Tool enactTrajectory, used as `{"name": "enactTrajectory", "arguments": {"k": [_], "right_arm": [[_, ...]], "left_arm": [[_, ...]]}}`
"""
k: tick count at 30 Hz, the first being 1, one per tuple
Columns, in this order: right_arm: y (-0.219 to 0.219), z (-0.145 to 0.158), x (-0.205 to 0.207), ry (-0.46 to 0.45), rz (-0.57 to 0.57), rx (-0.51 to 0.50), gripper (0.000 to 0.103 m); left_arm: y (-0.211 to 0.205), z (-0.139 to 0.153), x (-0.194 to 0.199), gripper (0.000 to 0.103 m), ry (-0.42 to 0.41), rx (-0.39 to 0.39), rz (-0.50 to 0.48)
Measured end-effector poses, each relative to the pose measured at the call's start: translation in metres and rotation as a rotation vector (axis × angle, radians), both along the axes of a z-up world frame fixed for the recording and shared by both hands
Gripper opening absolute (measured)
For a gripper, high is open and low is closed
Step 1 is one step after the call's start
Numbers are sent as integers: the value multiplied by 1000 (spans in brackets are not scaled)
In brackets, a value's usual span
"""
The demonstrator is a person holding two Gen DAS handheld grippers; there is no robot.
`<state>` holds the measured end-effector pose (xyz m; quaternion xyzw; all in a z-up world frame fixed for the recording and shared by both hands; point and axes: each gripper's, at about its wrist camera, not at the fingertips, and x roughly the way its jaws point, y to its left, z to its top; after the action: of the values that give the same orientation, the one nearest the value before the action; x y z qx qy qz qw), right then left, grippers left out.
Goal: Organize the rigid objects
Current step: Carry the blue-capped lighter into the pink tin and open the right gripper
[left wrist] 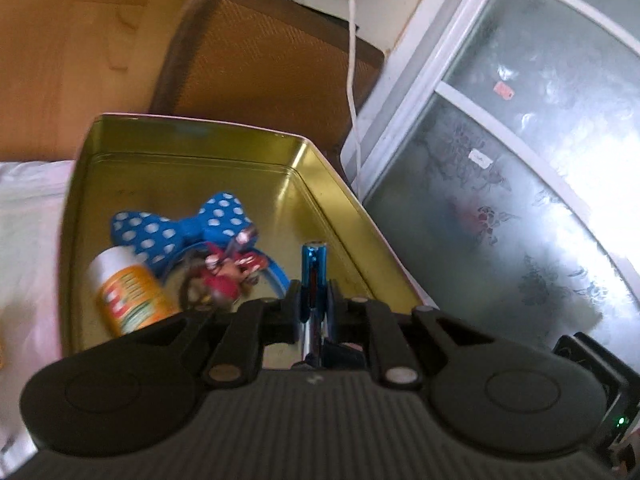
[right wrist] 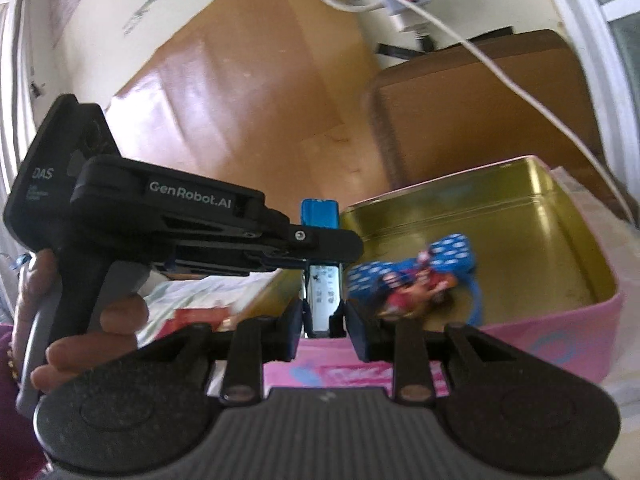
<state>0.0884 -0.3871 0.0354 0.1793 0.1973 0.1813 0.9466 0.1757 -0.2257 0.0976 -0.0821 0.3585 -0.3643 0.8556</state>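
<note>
1. Pinched between both pairs of jaws: one blue-and-chrome stapler (right wrist: pixel 320 264), upright, held by the right gripper (right wrist: pixel 322 316) low and the left gripper (right wrist: pixel 316 246) higher, at the near rim of the tin.
2. Beyond, inside the one gold-lined pink tin (left wrist: pixel 192 160): one polka-dot bow headband (left wrist: pixel 176 228), one orange bottle (left wrist: pixel 130 294), one red figure keyring (left wrist: pixel 228 276).
3. Behind: one brown chair back (left wrist: pixel 260 56).

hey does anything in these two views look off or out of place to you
One thing: both grippers seem clamped on the same blue and silver object. The left gripper holds it near the blue end, the right gripper grips the silver part, above the tin. Inside, the bottle lies on its side beside the polka-dot bow.
</note>
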Motion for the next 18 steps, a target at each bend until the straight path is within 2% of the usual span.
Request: {"name": "enactTrajectory", "arguments": {"k": [8, 11, 12, 14, 18], "right_arm": [[-28, -7, 13, 11, -65, -23, 25], [-31, -7, 11, -13, -138, -75, 25], [-31, -6, 8, -24, -174, -97, 27], [-29, -6, 6, -35, -240, -141, 28], [-31, -1, -1, -51, -266, -114, 28]], "left_arm": [[-37, -9, 18, 15, 13, 31, -8], [-45, -15, 20, 21, 18, 58, -2], [-47, -16, 18, 25, 7, 85, 10], [-47, -16, 13, 27, -47, 140, 53], [-35, -14, -2, 27, -127, 226, 107]]}}
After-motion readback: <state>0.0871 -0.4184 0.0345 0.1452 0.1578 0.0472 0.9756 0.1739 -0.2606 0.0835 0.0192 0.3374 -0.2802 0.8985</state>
